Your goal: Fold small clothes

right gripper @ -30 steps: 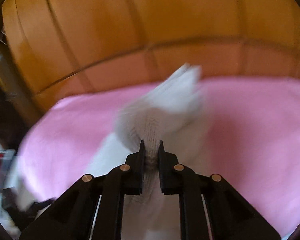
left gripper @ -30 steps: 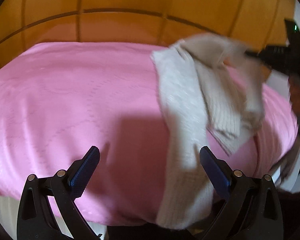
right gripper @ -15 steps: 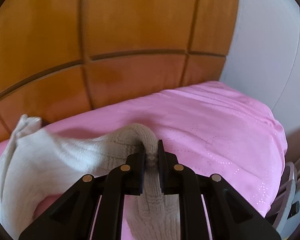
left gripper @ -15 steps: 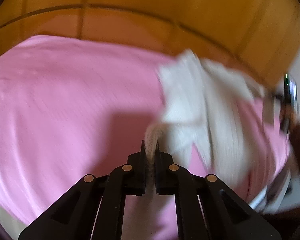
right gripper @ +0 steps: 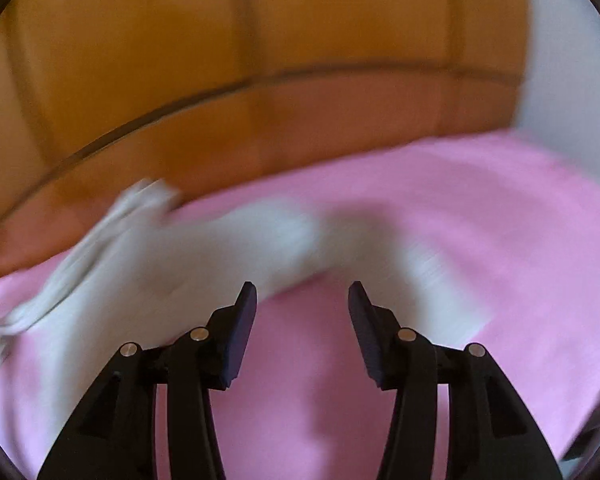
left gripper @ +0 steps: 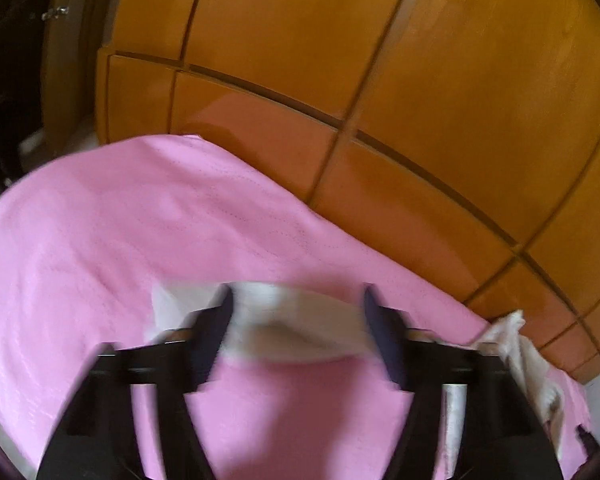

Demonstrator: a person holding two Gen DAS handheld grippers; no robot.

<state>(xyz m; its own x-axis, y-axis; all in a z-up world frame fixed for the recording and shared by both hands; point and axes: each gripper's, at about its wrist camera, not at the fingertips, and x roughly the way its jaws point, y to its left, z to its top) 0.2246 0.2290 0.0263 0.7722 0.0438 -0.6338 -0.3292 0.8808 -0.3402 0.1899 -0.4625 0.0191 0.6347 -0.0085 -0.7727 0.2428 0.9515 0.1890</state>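
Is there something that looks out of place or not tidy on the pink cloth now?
Nothing looks damaged or spilled. The white knit garment lies unevenly across the pink cloth, with one end bunched at the edge by the wooden cabinet. Both views are blurred, so finer detail cannot be told.

garment (right gripper: pixel 204 252) on bedsheet (right gripper: pixel 480 208) (cabinet (right gripper: pixel 260 60) behind)
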